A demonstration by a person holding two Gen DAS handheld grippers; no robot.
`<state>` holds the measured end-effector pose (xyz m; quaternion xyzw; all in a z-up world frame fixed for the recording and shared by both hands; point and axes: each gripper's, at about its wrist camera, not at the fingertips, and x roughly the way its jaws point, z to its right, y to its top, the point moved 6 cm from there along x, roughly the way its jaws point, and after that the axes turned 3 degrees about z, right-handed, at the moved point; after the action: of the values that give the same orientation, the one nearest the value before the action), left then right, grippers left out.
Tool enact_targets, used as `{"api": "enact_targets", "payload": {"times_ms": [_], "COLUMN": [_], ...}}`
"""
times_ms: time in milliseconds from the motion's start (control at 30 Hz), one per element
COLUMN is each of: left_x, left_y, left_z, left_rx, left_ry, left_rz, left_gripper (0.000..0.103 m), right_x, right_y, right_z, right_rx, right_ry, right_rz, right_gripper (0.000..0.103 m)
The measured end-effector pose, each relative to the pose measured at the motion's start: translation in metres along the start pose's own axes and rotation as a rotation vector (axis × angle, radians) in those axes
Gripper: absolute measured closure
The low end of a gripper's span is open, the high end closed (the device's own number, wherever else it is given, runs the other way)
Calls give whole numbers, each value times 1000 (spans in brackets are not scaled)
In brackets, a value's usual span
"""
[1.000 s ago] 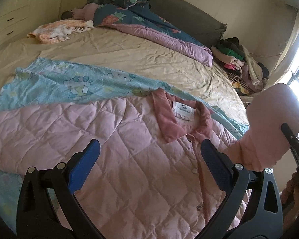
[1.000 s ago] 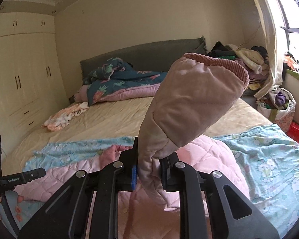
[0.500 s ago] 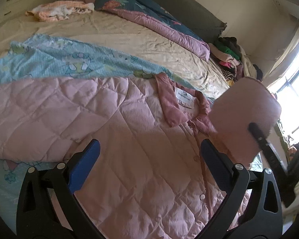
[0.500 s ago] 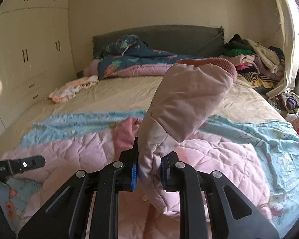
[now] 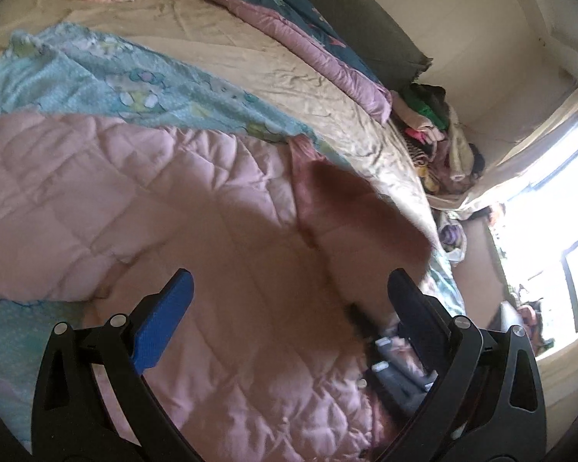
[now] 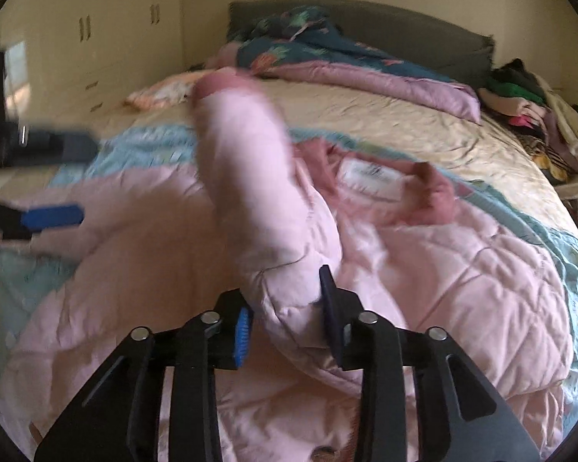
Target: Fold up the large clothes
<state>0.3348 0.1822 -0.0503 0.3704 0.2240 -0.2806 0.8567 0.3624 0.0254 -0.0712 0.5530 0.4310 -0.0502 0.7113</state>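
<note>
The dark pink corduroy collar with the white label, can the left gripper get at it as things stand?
Probably not directly: the quilted pink sleeve, between the right gripper's just-opening fingers, lies across the dark pink corduroy collar. The left gripper is open and empty.

Both tongs, left tongs and right tongs, are black-framed with silver screws and blue pads

Left gripper hovering, tilted downward, blue-padded jaws spread wide, nothing between them. Right gripper angled down too, jaws just been opening, now parted with the pink sleeve loose between the pads.
</note>
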Motion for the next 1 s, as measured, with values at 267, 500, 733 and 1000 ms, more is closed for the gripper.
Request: {"api": "enact_targets", "payload": {"times_ms": [267,500,733,1000], "left_x": [15,45,66,70], "left_y": [-15,-35,-54,-53], "left_z": [7,-1,14,14], "left_rx": [-23,-74,-36,32], "left_ry": [-69,-92,-153,-111], "left_rz": [-60,-134,-179,-139], "left_gripper": [8,8,20,88], "right_x": [-5,-48,-80,-102], "right_y": [-23,-31,-46,-64], "right_z": [-24,14,85,158], "right_rx": [-36,42,174,287], "right_ry": [83,53,-64,-189], "right_rz": [-46,-9,3,5], "right_gripper": [25,23,23,23]}}
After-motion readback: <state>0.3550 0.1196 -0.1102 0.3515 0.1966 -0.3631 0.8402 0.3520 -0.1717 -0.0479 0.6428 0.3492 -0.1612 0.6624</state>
